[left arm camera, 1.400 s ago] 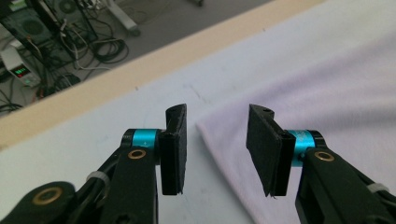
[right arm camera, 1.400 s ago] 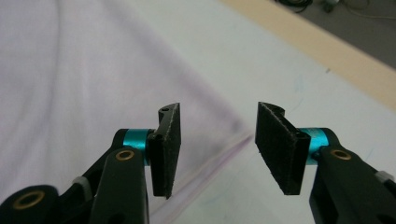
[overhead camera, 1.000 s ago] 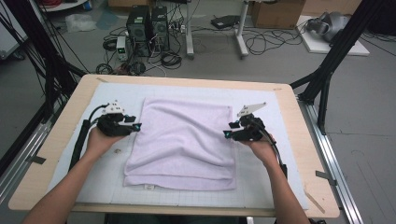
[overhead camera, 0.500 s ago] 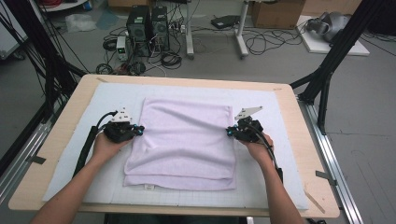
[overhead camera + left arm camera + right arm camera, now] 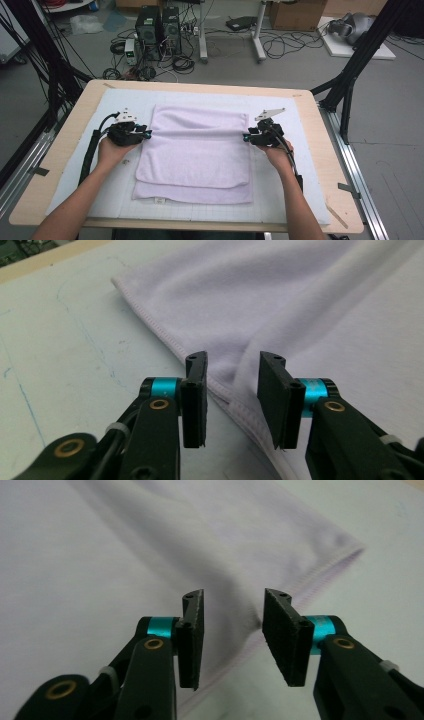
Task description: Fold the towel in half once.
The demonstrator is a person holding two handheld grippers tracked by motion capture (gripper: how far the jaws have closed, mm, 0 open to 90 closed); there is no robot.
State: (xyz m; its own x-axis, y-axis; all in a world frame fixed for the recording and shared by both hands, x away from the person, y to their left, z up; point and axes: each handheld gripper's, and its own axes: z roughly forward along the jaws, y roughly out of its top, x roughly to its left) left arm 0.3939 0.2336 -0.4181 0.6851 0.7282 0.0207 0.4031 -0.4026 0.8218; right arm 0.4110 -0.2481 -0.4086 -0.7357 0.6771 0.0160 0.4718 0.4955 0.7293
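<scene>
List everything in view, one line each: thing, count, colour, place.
towel: 1, pale lilac, folded, middle of the mat
mat: 1, white, covering the table top
table: 1, light wood, under the mat
computer towers: 2, black, on the floor beyond the table
cables: many, black, strewn on the floor
left gripper: 1, black with teal, open at the towel's left edge
right gripper: 1, black with teal, open at the towel's right edge
hands: 2, holding the grippers
</scene>
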